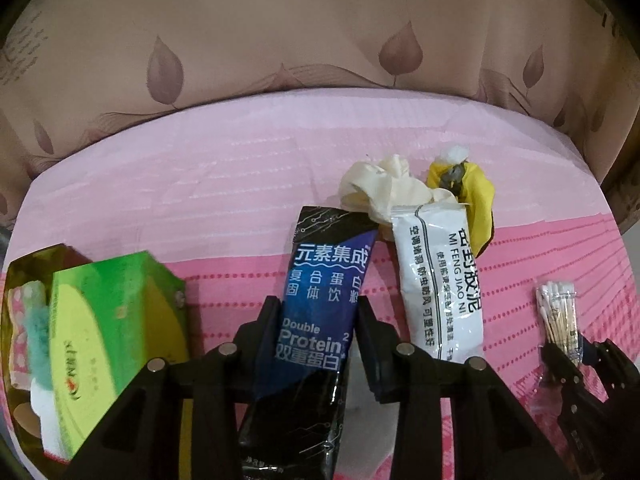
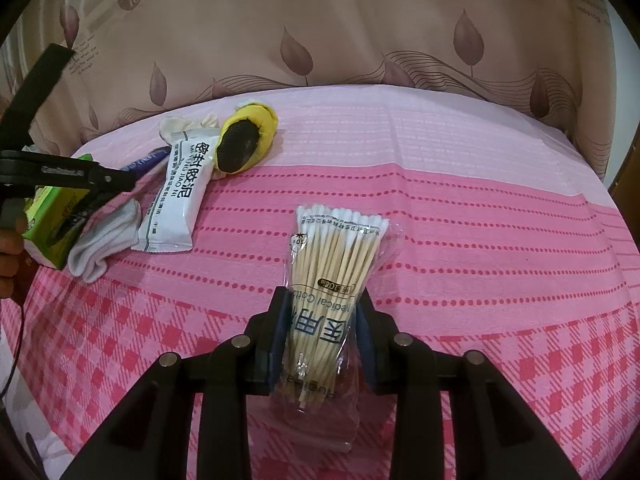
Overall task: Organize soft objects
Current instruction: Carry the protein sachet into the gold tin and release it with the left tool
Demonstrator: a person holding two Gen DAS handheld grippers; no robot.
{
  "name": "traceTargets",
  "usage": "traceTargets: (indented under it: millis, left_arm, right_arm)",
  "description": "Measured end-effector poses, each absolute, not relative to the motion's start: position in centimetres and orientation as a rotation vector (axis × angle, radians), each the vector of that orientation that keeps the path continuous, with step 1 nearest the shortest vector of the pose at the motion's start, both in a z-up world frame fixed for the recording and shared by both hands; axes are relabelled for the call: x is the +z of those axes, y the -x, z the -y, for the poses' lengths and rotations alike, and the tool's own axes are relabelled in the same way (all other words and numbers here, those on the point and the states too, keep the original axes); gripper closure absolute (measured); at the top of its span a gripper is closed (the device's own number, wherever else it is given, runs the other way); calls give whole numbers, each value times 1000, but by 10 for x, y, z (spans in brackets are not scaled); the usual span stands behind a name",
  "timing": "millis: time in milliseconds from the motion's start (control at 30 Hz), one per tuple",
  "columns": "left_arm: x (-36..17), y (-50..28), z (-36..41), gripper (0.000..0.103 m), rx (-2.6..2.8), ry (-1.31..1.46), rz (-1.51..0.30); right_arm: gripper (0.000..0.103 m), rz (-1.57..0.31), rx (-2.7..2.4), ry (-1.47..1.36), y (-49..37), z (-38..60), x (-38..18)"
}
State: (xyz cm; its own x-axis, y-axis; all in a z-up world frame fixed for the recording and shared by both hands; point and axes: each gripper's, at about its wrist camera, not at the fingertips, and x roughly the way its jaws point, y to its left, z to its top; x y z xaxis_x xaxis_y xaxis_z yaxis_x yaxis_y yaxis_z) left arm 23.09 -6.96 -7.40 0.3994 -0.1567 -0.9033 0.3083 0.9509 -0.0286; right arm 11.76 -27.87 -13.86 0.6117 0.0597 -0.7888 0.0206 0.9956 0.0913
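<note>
Left gripper (image 1: 318, 320) clamps the protein sachet (image 1: 320, 304), right gripper (image 2: 322, 320) clamps the cotton-swab bag (image 2: 332, 276), apparently for sorting.

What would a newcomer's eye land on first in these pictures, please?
Likely the blue protein sachet gripped in the left gripper, and the bag of cotton swabs gripped in the right gripper. Behind, a yellow sponge sits on the pink bedsheet.
</note>
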Motion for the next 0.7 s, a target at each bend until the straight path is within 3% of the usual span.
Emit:
traceTargets:
  millis: [700]
  left_arm:
    - [13, -174, 15, 65, -237, -166, -967]
  right_arm:
    - [71, -915, 19, -87, -119, 277, -138]
